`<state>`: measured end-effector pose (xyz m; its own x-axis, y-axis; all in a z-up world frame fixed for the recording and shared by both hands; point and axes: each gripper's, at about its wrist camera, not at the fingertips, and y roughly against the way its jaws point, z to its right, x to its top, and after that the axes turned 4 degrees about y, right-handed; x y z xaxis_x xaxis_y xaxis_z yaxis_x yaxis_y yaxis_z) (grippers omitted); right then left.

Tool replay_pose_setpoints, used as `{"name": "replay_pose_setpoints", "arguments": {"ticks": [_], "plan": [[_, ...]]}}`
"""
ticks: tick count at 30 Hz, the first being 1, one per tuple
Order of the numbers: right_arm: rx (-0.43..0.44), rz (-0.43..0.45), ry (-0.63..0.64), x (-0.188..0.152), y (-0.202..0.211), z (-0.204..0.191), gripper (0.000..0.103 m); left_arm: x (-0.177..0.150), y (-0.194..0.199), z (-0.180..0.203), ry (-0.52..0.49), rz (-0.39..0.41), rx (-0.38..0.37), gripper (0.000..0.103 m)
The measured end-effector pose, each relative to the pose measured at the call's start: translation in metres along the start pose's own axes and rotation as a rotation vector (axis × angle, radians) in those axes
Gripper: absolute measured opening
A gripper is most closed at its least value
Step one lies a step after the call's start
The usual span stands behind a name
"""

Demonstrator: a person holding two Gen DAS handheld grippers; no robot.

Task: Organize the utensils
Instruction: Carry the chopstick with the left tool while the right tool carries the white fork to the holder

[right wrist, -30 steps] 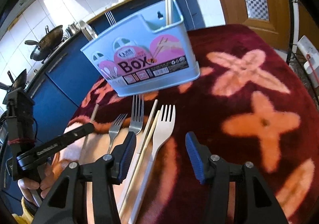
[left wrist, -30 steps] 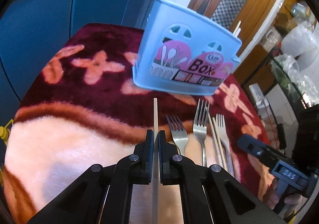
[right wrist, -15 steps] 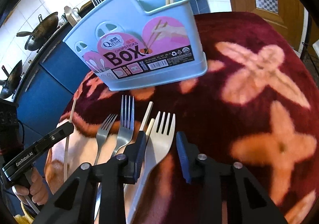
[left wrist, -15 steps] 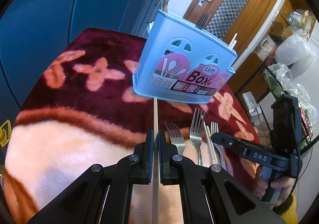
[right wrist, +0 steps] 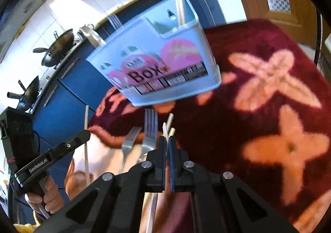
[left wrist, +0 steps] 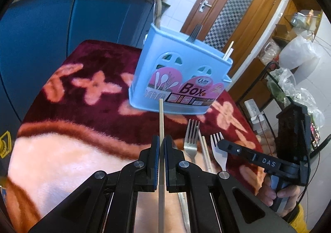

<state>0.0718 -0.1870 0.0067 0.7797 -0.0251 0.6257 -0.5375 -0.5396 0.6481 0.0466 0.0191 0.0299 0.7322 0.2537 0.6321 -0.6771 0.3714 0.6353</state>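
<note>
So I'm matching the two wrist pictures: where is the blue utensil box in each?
Left wrist view: blue utensil box stands upper centre, beyond the chopstick in the left tool.
Right wrist view: blue utensil box upper centre-left, blurred.
Shared landmark: the large metal fork before it.

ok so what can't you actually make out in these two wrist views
- Blue utensil box: small label print, motion blur in the right wrist view.
- Inside the box: its front wall hides what stands there, left wrist view.
- White fork: handle hidden behind the right gripper.
- Chopstick: near end cut off by the bottom edge, in the left gripper.
</note>
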Motion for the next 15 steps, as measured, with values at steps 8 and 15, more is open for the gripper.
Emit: {"name": "replay_pose_setpoints", "arguments": {"ticks": [8, 15], "plan": [[-0.041, 0.166, 0.052, 0.009, 0.044, -0.021, 0.004, 0.011, 0.019, 0.015, -0.022, 0.072, -0.019, 0.004], [-0.094, 0.326, 0.083, 0.029, 0.077, -0.036, 0.004, 0.033, 0.039, 0.031, -0.058, 0.162, -0.036, 0.004]]}}
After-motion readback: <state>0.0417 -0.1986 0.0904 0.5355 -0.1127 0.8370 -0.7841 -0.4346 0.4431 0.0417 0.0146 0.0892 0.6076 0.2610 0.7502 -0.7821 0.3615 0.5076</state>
